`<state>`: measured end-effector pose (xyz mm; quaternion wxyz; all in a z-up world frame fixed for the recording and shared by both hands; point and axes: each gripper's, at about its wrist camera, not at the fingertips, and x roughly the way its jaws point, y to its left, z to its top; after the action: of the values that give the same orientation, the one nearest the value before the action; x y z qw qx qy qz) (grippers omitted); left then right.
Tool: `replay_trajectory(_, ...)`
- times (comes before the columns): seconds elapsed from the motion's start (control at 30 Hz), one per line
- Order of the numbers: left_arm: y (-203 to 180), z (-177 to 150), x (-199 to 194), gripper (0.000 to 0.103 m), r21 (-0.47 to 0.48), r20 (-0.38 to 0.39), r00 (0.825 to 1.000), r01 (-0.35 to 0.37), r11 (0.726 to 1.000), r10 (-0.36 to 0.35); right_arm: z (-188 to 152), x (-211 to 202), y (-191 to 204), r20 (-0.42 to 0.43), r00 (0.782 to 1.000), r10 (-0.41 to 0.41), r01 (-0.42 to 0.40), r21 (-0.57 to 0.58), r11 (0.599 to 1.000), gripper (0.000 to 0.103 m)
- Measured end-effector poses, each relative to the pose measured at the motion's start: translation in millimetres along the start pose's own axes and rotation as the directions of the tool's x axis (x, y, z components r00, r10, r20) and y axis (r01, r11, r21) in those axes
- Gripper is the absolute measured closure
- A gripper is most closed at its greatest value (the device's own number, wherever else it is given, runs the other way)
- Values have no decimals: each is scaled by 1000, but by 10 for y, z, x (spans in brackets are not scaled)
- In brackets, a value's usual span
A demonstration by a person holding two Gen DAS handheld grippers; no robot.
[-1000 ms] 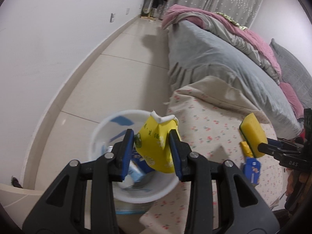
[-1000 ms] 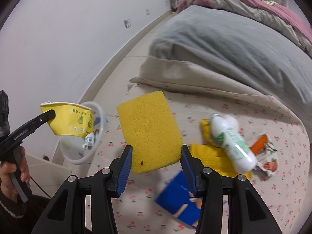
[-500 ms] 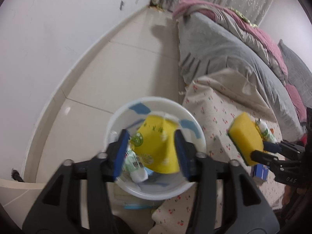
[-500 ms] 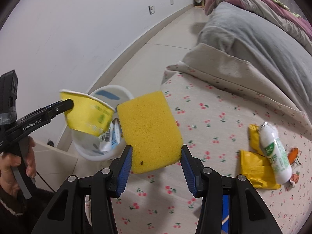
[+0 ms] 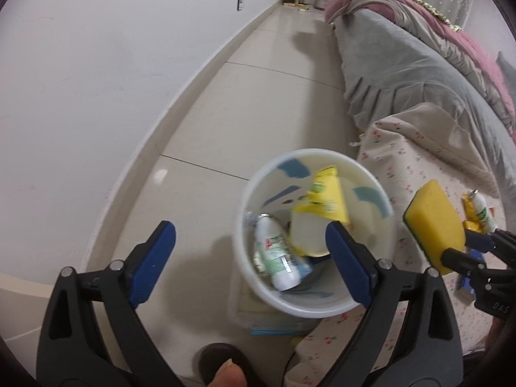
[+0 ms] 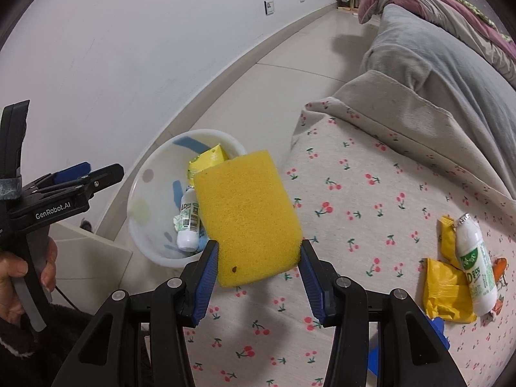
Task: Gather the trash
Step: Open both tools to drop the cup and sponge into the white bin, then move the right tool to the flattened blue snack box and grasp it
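My left tool is opening, nothing between its blue pads, above the round white plastic bin holding a crumpled yellow carton and small bottle. My right tool clamps a porous yellow sponge over the cherry-print bed.

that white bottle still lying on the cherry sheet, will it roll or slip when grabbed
The white bottle lies on its side and looks round, so a nudge would probably roll it. Its glossy label may be slippery. It rests partly on yellow packets, which could shift underneath.
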<state>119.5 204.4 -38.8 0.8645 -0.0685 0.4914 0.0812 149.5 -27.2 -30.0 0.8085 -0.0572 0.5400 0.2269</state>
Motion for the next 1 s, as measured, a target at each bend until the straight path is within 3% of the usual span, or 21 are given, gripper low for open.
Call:
replay_trajectory(0.37, 213, -40, -32, 7, -38, -30, 999, -34, 999, 33, 103, 163, 329, -12, 999, 42, -43, -58, 997, 50)
replay_trajectory(0.4, 230, -44, -33, 7, -41, -31, 999, -34, 999, 33, 112, 171, 361, -7, 999, 51, -52, -68, 996, 48)
replay_trajectory(0.5, 254, -53, -36, 7, -43, -32, 999, -35, 998, 34, 136, 189, 424, -2, 998, 65, -65, -82, 995, 25)
replay_trajectory(0.53, 257, -56, -33, 7, -44, -33, 999, -35, 998, 34, 139, 184, 438, 7, 998, 63, -63, -86, 994, 24)
replay_trajectory(1.0, 171, -77, -70, 7, -19, -25, 1000, -14, 1000, 14, 28, -2, 245, 30, 1000, 2, 0, -70, 998, 24)
